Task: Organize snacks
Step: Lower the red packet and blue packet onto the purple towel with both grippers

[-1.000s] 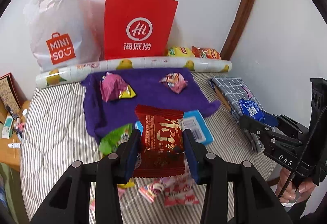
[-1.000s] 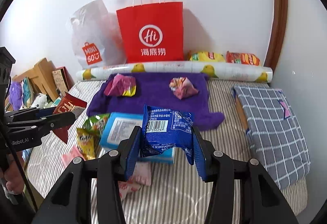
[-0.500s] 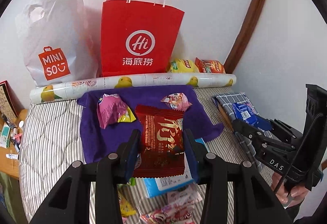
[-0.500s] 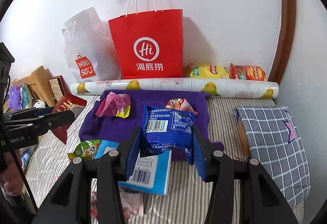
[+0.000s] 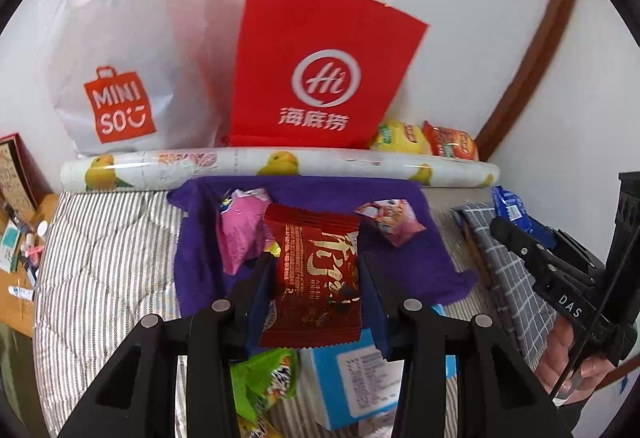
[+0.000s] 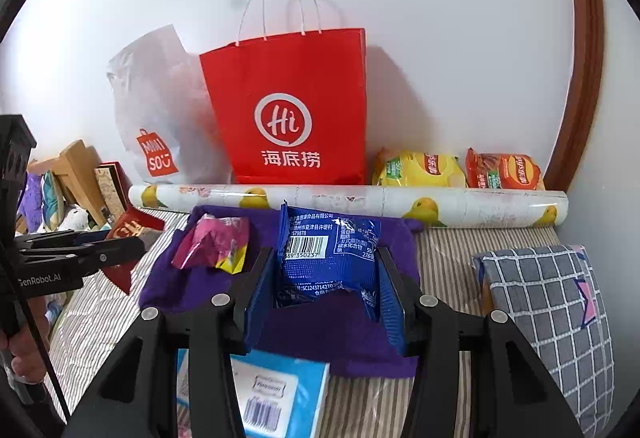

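- The left gripper (image 5: 316, 288) has its fingers (image 5: 260, 290) clamped on a flat red foil snack packet with gold lettering (image 5: 316, 278), which stands upright between the pads, its crimped top edge toward twelve o'clock
- The right gripper (image 6: 326, 284) has its fingers (image 6: 390, 298) pressed against the sides of a crinkled blue plastic snack pouch with a white barcode label (image 6: 328, 254); the jaws are widening slightly, yet the pouch sits between the pads
- In the right wrist view a rumpled purple cloth (image 6: 340, 330) lies on the striped bedding (image 6: 440, 246) under both packets, already bearing a crumpled pink wrapper (image 6: 212, 242) at ten o'clock of the blue pouch
- In the left wrist view a second, pale pink wrapper (image 5: 394, 218) lies on the cloth at two o'clock of the red packet
- Beyond the cloth at twelve o'clock lie a long rolled sheet printed with yellow fruit (image 6: 360, 202), a red paper carrier bag with white handles (image 6: 292, 110) and a white plastic shopping bag (image 6: 160, 118)
- The step in hand looks like carrying both packets to the cloth; to do it well, lower each over a bare purple patch clear of the pink wrappers, keep the two grippers apart, and part the fingers only once the packet rests on the fabric
- The red packet is thin and stiff, so it may tip flat on release; the blue pouch is soft and may slip early from the loosening pads
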Motion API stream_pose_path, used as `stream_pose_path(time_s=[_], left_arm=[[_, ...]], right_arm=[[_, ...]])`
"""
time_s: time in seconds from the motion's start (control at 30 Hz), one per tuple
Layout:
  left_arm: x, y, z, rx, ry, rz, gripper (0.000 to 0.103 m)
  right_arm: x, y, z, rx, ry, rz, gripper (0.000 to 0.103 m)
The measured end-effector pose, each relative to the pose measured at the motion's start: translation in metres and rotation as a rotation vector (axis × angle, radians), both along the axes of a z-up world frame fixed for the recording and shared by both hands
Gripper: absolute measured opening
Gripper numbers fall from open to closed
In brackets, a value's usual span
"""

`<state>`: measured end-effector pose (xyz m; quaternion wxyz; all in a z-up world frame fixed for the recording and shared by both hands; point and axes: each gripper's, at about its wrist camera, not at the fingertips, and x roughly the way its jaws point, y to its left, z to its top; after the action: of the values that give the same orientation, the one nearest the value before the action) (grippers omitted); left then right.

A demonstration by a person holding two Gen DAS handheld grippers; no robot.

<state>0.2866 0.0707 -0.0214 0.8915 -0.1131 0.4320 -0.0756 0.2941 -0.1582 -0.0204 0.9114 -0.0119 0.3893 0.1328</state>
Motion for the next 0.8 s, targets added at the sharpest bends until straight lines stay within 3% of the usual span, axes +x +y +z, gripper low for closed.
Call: stream_pose_path(time_s=[0.43, 0.8], left_arm=[[0.029, 0.020, -0.045, -0.011, 0.089, 0.064, 0.040], [0.045, 0.021, -0.073, -0.025, 0.152, 0.053, 0.040]], right_arm=[[0.041, -0.013, -0.072, 0.023, 0.130, 0.004, 0.049], [0.043, -0.015, -0.106, 0.006, 0.219, 0.010, 0.050]])
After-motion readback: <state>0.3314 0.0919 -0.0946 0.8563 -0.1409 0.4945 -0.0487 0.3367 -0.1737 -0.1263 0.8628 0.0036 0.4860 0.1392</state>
